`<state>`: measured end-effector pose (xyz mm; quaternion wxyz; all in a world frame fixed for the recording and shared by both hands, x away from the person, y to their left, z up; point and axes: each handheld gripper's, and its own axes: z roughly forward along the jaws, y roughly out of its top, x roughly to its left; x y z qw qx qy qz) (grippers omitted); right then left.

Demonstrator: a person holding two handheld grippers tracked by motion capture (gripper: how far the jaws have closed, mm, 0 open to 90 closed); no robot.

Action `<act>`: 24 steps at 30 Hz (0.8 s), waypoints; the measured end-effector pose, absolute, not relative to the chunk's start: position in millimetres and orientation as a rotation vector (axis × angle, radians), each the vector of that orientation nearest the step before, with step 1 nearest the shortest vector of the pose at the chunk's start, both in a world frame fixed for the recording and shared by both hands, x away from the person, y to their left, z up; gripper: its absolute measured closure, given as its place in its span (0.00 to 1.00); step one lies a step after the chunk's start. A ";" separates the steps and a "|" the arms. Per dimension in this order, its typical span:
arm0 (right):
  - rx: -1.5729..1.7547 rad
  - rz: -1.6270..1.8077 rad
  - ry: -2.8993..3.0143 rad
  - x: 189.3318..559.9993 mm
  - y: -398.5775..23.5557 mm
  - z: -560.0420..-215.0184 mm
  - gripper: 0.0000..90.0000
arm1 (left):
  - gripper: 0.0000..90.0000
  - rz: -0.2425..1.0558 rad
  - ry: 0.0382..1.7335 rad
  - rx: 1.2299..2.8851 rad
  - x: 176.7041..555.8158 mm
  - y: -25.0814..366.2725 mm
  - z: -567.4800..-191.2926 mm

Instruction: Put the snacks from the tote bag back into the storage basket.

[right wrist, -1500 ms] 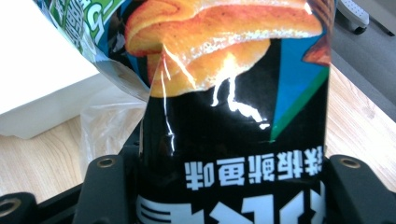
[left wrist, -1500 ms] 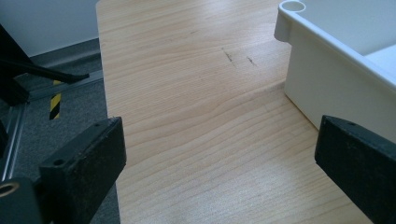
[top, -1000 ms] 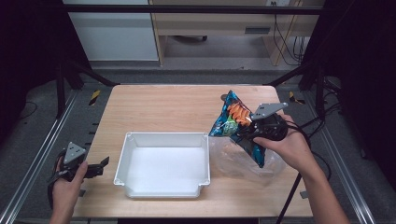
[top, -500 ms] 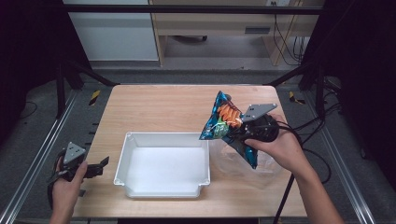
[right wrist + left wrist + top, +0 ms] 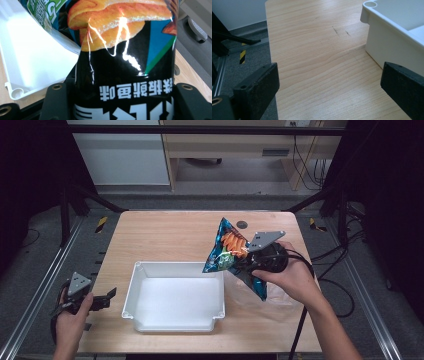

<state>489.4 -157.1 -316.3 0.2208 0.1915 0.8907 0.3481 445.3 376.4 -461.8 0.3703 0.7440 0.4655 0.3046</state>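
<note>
One glossy chip bag (image 5: 231, 251) (blue, orange-printed)

The snack bag (image 5: 231, 251) hangs above the tray's (image 5: 172, 323) right rear corner on the table (image 5: 165, 232).

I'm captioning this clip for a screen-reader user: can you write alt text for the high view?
The right gripper holds a dark blue snack bag above the wooden table, at the far right corner of an empty white tray. A clear plastic bag lies right of the tray, and the left gripper waits open at the table's near left edge.
</note>
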 end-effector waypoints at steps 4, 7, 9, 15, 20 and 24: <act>0.521 0.962 2.468 489.1 -153.0 -316.2 0.46 | 0.02 0.783 1.195 1.906 445.3 376.5 -461.9; 0.510 0.963 2.470 488.6 -148.8 -315.8 0.46 | 0.02 0.783 1.194 1.907 445.3 376.3 -461.9; 0.506 0.967 2.469 488.2 -146.1 -315.4 0.46 | 0.02 0.782 1.194 1.909 445.2 376.3 -461.7; 0.485 0.969 2.477 488.2 -139.0 -314.9 0.46 | 0.02 0.782 1.194 1.909 445.2 376.3 -461.6; 0.465 0.974 2.486 488.0 -130.0 -315.2 0.46 | 0.02 0.783 1.196 1.903 445.3 376.3 -461.6; 0.454 0.974 2.492 488.1 -124.1 -315.3 0.46 | 0.02 0.785 1.197 1.900 445.4 376.6 -461.7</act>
